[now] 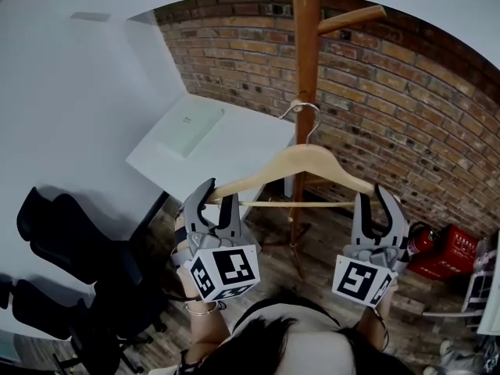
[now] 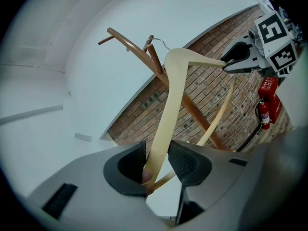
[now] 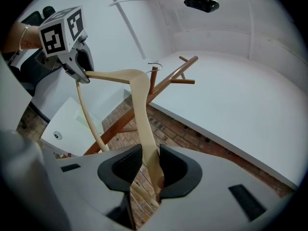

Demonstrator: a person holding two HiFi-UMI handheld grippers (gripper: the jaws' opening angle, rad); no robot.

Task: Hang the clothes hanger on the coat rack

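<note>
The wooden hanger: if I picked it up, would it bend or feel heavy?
Probably stiff: the wooden hanger keeps its curve though held only at its two ends. Likely light, as its arms and crossbar look thin. Hung by its wire hook, it would probably swing easily.

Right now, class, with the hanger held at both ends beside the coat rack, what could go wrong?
1. The metal hook lies in front of the pole, not clearly over a peg; letting go could drop the hanger.
2. The left gripper and right gripper pinch only its tips, so it might twist loose.
</note>
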